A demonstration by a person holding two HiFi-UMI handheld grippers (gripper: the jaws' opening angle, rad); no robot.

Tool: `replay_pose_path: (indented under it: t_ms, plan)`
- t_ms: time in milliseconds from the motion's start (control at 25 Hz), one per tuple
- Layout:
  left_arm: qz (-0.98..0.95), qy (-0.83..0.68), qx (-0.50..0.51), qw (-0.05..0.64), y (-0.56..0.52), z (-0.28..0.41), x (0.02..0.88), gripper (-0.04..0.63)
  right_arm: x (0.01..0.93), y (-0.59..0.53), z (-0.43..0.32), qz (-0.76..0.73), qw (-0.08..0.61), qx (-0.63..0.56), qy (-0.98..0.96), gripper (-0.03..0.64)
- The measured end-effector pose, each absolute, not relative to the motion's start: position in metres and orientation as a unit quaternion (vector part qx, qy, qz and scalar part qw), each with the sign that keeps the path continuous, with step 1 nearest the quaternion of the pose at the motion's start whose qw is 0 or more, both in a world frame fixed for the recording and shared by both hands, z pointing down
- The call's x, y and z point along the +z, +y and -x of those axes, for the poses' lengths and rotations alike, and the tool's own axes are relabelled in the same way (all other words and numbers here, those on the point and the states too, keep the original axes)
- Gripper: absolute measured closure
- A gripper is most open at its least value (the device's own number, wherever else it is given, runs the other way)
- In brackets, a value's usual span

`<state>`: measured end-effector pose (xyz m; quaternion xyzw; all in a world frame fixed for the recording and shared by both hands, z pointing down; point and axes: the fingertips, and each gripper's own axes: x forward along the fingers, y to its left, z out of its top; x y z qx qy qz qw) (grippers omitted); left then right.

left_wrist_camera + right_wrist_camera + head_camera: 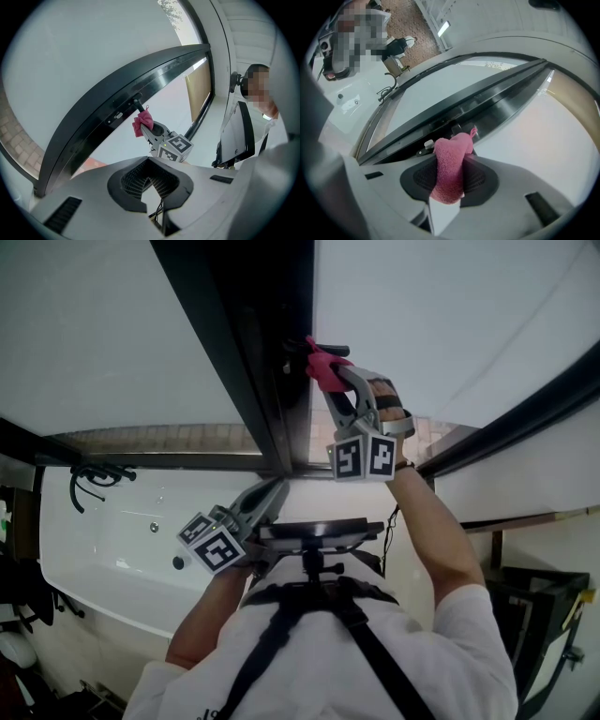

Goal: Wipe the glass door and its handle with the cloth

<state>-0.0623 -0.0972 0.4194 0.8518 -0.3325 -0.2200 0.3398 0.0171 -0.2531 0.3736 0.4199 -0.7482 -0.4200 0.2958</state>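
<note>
The pink cloth (325, 367) is pinched in my right gripper (322, 360), which is shut on it and presses it against the dark door handle (298, 345) on the black door frame (253, 352). In the right gripper view the cloth (451, 164) bulges out between the jaws of that gripper (450, 183), right at the handle (457, 127). The left gripper view shows the cloth (142, 123) touching the handle (137, 102). My left gripper (275, 491) hangs lower beside the frame, shut and holding nothing (150, 180). Glass panes (450, 324) lie on both sides of the frame.
A white tub (122, 549) with a black tap and hose (94, 474) lies at the lower left. Brick paving (187, 437) shows through the glass. A second dark frame bar (525, 418) crosses the right side, and a dark bin (534, 606) stands at the lower right.
</note>
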Motion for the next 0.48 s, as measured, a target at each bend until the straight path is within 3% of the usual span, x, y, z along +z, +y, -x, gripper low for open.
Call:
replay_pose_path:
  t_ms: [480]
  plan:
    - [-0.855,-0.332,-0.221,0.333,-0.104,0.062,0.413,0.607,0.371,-0.252,-0.060,-0.468,0.288,-0.372,-0.748,0.506]
